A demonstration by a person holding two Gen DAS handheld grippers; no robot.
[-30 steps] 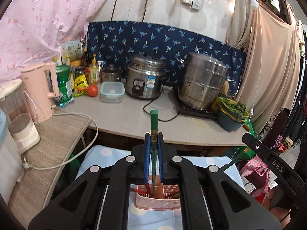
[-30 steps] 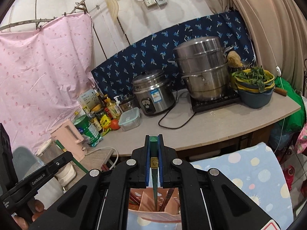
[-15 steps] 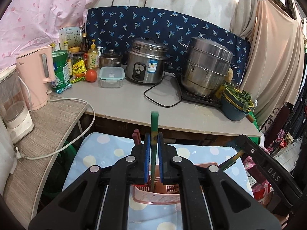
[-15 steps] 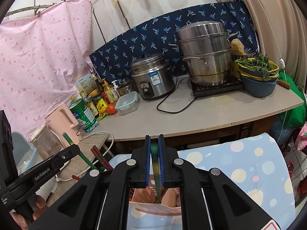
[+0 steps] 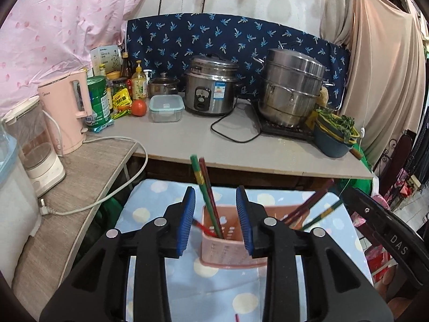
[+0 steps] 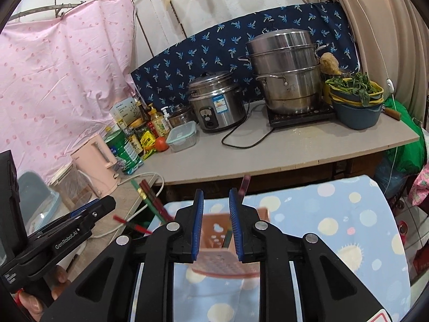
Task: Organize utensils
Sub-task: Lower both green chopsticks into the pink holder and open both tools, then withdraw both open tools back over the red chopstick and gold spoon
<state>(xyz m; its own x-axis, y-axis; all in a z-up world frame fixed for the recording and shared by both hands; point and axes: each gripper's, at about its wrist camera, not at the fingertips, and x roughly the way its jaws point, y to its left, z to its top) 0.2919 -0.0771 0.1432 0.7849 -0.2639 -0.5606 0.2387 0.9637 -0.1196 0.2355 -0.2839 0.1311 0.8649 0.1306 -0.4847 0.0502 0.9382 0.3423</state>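
Chopsticks (image 5: 207, 196) dropped upright into pink slotted holder (image 5: 228, 244) on dotted cloth (image 5: 150, 209) | we spread left gripper (image 5: 215, 220) and right gripper (image 6: 215, 224); jaws just opening, empty, releasing sticks so they stand sorted.

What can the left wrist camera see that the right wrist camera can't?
Only the left wrist view shows the left gripper from behind, jaws open around the green and red chopsticks leaning in the pink utensil basket, and the white appliance beside the kettle.

Only the right wrist view shows the right gripper from behind, jaws open, and the hand that holds the left gripper.

Both show the basket, the spotted blue cloth, the rice cooker, the steamer pot and the tomato.
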